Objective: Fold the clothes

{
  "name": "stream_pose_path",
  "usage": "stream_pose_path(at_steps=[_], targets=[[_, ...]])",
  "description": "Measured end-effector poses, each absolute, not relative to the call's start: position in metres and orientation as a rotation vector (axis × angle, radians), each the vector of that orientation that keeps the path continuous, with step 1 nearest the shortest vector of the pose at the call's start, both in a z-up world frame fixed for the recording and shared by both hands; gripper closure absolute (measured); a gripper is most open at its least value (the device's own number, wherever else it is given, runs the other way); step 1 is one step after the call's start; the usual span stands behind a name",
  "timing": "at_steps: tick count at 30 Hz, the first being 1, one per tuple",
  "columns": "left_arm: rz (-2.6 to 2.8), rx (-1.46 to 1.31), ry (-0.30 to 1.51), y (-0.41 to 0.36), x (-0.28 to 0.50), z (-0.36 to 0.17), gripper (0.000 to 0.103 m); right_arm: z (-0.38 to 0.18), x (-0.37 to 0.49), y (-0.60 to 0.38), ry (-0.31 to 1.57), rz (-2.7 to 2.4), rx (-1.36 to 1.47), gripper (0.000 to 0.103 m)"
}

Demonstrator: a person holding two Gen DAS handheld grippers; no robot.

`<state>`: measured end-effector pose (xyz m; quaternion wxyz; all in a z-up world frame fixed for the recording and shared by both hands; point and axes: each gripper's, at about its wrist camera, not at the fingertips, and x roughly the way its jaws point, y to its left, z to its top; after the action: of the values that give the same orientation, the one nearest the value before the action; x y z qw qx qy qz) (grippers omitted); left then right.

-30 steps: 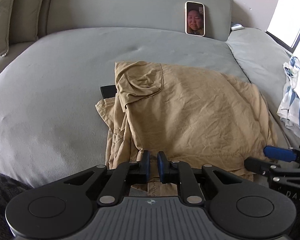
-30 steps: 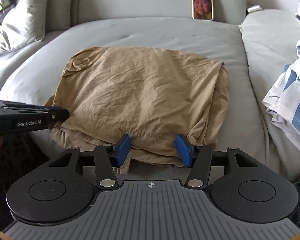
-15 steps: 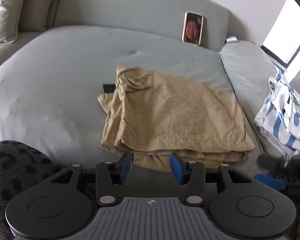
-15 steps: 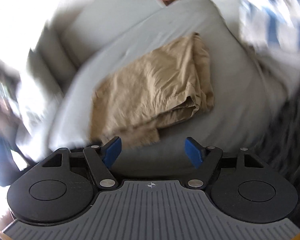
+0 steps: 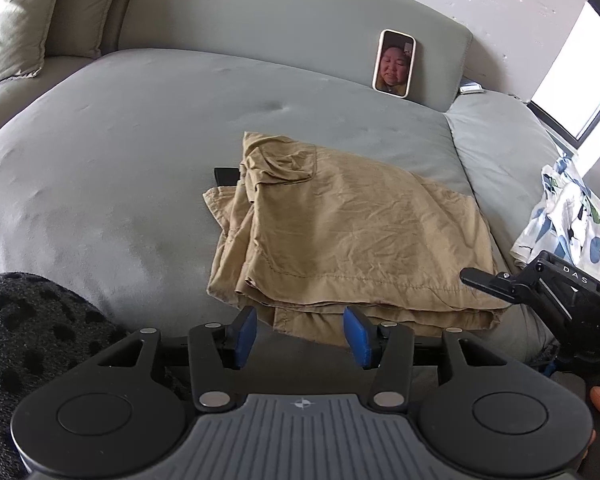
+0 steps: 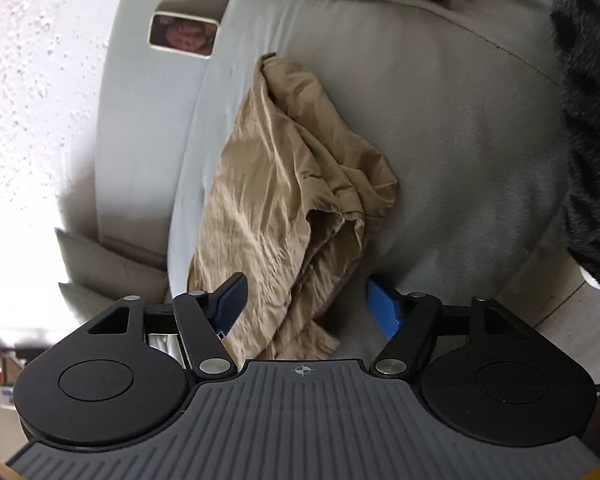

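Item: tan garment (image 5: 352, 236), part-folded, on grey couch (image 5: 112, 168); a fold just laid, next grip pending.

Left gripper (image 5: 300, 334): jaws spread, nothing between them, the garment's near hem just ahead of its tips and untouched. Right gripper (image 6: 306, 304): rolled onto its side at the garment's end, jaws wide but closing, the bunched corner lying between the pads with neither pressing on it yet. Garment: several layers, top smooth, edges uneven on the side away from the right gripper. Judged step: regrasp for another fold. Next move calls for the right jaws to catch all layers of that corner, and the left to take the near hem. Also present: phone (image 5: 394, 64) propped far beyond the tips; patterned cloth (image 5: 568, 216) just past the right gripper.
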<state>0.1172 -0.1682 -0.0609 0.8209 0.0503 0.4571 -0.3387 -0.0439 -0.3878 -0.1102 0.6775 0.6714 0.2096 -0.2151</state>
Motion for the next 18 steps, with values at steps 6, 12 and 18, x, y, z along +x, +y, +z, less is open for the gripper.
stream_pose_path(at_steps=[6, 12, 18], targets=[[-0.715, 0.097, 0.99, -0.168, 0.122, -0.063, 0.056, -0.115, -0.034, -0.381, 0.373, -0.488, 1.52, 0.037], [-0.707, 0.076, 0.972, -0.163, 0.128, -0.057, 0.055, -0.101, -0.026, -0.399, 0.465, -0.464, 1.344, 0.089], [-0.715, -0.001, 0.937, -0.159, 0.158, -0.036, 0.052, -0.047, -0.002, -0.425, 0.524, -0.485, 0.838, 0.092]])
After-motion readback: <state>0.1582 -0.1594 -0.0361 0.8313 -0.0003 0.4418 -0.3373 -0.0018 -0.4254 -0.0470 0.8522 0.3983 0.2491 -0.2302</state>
